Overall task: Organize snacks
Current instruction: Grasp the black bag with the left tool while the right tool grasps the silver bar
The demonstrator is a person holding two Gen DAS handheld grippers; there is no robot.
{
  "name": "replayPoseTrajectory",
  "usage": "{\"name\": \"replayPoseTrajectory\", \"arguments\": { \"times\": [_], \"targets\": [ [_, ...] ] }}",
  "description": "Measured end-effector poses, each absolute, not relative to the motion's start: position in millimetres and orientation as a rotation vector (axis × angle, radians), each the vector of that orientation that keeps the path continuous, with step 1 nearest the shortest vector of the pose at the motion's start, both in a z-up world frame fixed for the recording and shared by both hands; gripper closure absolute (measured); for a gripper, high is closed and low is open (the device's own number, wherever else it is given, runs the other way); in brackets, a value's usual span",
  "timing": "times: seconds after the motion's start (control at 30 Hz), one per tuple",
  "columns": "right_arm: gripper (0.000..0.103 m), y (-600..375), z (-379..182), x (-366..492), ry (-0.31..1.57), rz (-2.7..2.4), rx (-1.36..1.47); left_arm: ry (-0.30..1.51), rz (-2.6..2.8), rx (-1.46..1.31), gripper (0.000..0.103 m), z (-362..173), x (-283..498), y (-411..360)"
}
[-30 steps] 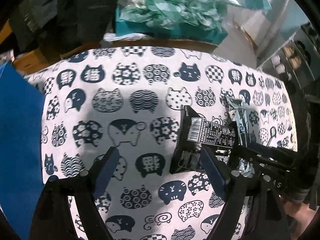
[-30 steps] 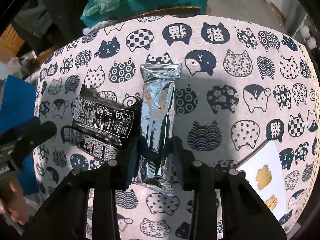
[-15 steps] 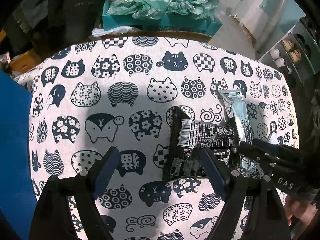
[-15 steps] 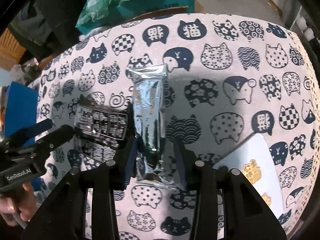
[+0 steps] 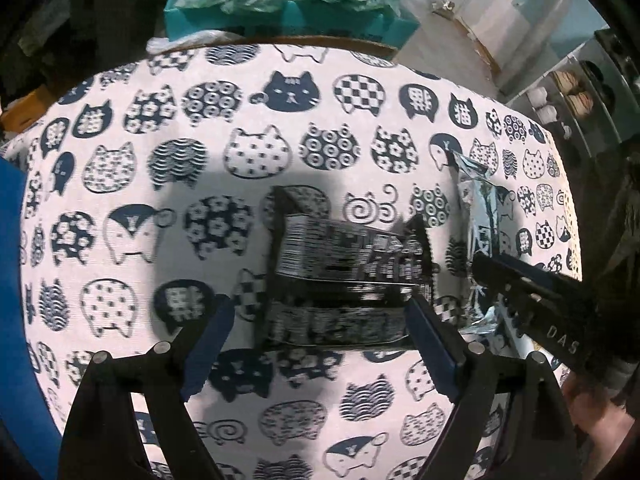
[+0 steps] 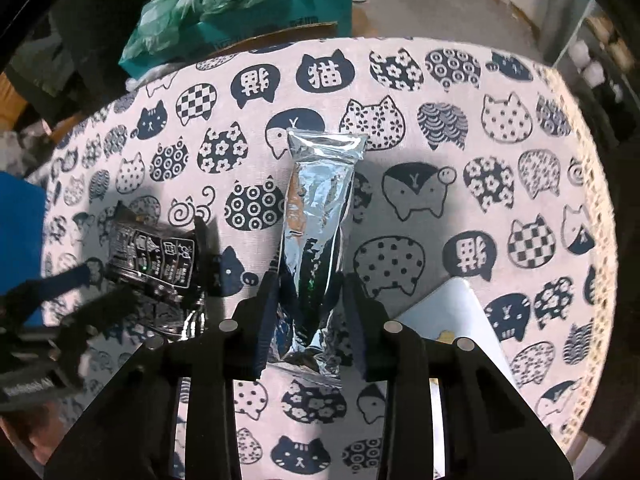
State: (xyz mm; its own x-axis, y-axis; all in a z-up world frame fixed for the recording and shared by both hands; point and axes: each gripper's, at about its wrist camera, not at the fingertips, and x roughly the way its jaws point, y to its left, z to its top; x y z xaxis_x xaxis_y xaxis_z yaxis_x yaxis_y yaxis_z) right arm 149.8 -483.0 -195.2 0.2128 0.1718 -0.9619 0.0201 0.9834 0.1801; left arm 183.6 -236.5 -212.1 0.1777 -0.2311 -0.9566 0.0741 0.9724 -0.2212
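Note:
A black snack packet [image 5: 344,276] with white print lies flat on the cat-print cloth [image 5: 120,200]. My left gripper [image 5: 320,312] hovers over its near end with the jaws opening. The packet lies partly between the fingers, and the pads do not press on it. A long silver foil packet [image 6: 316,208] points away from me, with my right gripper [image 6: 310,284] shut on its near half. The silver packet [image 5: 480,208] also shows at the right of the left wrist view. The black packet [image 6: 156,264] sits left of it in the right wrist view, blurred, beside the left gripper's fingers [image 6: 76,276].
A teal box [image 5: 288,12] stuffed with green plastic bags stands beyond the table's far edge. A blue object [image 5: 16,280] borders the table on the left. A white card [image 6: 452,312] with gold marks lies near the right gripper. Shelves [image 5: 560,92] stand to the right.
The left gripper has slid over the black packet, which now lies between its fingers. The right gripper has moved the silver packet away from the black one, widening the gap.

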Motion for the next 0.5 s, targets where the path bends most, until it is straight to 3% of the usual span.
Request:
{"name": "replayPoseTrajectory", "arguments": {
  "times": [0.3, 0.5],
  "targets": [
    [0.066, -498.5, -209.7, 166.1, 1.375, 0.13, 0.219, 1.412, -0.15, -0.189, 0.014, -227.0, 186.6, -253.4],
    [0.063, -517.1, -217.8, 161.2, 1.379, 0.133, 0.226, 1.394, -0.126, -0.093, 0.008, -236.2, 188.5, -271.2]
  ]
}}
